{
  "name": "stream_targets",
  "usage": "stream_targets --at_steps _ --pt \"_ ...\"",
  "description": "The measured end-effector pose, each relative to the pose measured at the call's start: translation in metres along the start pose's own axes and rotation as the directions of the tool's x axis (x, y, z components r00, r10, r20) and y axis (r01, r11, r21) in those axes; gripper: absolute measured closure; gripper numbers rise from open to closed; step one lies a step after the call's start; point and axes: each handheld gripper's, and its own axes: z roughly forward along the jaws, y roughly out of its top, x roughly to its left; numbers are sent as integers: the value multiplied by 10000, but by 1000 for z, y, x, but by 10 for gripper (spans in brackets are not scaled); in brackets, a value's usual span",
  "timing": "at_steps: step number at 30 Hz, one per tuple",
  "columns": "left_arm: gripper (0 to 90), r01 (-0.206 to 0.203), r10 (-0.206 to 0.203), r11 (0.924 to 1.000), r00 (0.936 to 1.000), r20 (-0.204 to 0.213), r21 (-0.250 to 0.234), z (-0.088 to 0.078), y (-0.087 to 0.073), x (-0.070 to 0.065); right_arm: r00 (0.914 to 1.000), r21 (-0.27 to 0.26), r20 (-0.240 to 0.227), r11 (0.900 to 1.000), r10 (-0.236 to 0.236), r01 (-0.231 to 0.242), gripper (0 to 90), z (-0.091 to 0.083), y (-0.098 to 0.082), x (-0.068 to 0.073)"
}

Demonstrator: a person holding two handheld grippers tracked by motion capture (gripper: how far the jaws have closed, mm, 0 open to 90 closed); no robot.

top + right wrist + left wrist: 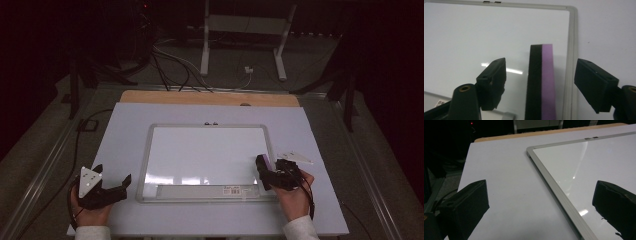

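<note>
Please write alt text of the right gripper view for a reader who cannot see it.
A black and purple eraser stands on edge between the open jaws of the right gripper, touching neither jaw. Beneath it lies a blank whiteboard, its grey frame near the eraser's purple side.

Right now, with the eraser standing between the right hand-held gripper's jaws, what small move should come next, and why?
Probably close the right hand-held gripper on the eraser. Its jaws stand open with a gap on either side of the black and purple block, which sits at the whiteboard's right edge, so it is not yet gripped.
</note>
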Motion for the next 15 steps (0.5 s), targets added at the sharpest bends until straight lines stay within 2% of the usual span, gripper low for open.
stream_targets --at_steps 9,11,15 --pt "15 -4 4 10000 10000 26 -17 0 0 0 9974 -719 -170 9950 -704 690 80 -3 3 -4" --pt "15 6 -6 10000 10000 23 -17 0 0 0 9967 -986 -168 9921 -798 778 53 -5 3 -6" --pt "15 10 -10 10000 10000 22 -33 0 0 0 9967 -1128 -201 9907 -785 758 39 -8 3 -12"
